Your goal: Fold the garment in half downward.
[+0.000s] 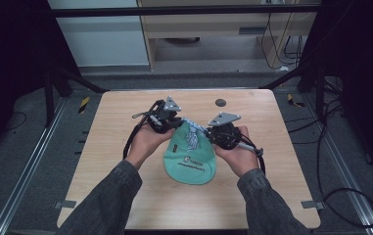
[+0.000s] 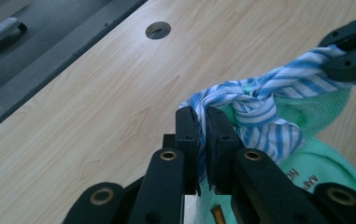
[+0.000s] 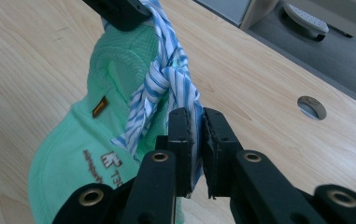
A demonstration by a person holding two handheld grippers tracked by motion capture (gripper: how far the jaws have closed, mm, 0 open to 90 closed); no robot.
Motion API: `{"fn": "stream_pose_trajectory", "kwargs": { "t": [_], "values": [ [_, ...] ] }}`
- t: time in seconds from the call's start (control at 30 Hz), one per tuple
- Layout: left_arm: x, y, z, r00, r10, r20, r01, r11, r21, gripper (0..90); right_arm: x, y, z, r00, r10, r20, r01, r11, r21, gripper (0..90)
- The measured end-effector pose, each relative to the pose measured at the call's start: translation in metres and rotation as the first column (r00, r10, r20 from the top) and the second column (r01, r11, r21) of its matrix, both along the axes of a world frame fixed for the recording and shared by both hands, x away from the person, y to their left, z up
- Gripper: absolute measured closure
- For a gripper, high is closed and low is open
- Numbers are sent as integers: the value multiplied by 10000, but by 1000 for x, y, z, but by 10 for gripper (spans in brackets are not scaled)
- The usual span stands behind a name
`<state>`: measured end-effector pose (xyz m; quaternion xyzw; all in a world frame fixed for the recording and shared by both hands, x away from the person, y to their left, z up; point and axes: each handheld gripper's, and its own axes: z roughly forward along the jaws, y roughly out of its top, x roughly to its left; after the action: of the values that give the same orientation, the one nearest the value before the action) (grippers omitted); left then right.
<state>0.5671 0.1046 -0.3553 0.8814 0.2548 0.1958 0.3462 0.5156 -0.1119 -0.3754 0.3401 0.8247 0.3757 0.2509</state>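
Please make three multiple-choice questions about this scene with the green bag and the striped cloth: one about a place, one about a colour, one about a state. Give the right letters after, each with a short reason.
1. Where is the round hole in the table?
A. near the far edge
B. near the person's edge
C. under the green bag

2. Which colours has the striped cloth?
A. red and black
B. blue and white
C. yellow and grey

3. How does the left gripper stand?
A. wide open above the table
B. lying on the table, let go
C. shut on the striped cloth

Key: 1 A, the high view shows the hole beyond both hands. 2 B, both gripper views show blue stripes on white. 3 C, its jaws pinch the cloth's twisted end, as the right gripper does at the other end, above the green bag.
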Motion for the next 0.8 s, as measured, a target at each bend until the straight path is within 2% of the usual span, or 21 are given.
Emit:
{"fn": "stream_pose_trajectory", "kwargs": {
  "t": [0.1, 0.3, 0.37, 0.47, 0.8],
  "values": [
    [-8, 0, -8, 10000, -34, -72, 35, 10000, 88, 847, -1, -3, -5, 9999, 38, -101, -39, 10000, -70, 821],
    [-30, 3, -31, 9997, -114, -238, 115, 9999, 45, 846, -11, -6, -27, 9991, 143, -402, -139, 9999, 98, 817],
    [-33, 5, -36, 9995, -111, -302, 116, 9998, 159, 846, -14, -7, -33, 9986, 194, -489, -189, 9998, 112, 816],
    [-34, 7, -39, 9996, -81, -282, 83, 9999, 91, 845, -14, -7, -38, 9982, 191, -570, -182, 9997, 151, 814],
    [-33, 11, -50, 9994, -114, -330, 112, 9999, -52, 845, -14, -6, -43, 9978, 214, -635, -205, 9997, 152, 813]
  ]
}}
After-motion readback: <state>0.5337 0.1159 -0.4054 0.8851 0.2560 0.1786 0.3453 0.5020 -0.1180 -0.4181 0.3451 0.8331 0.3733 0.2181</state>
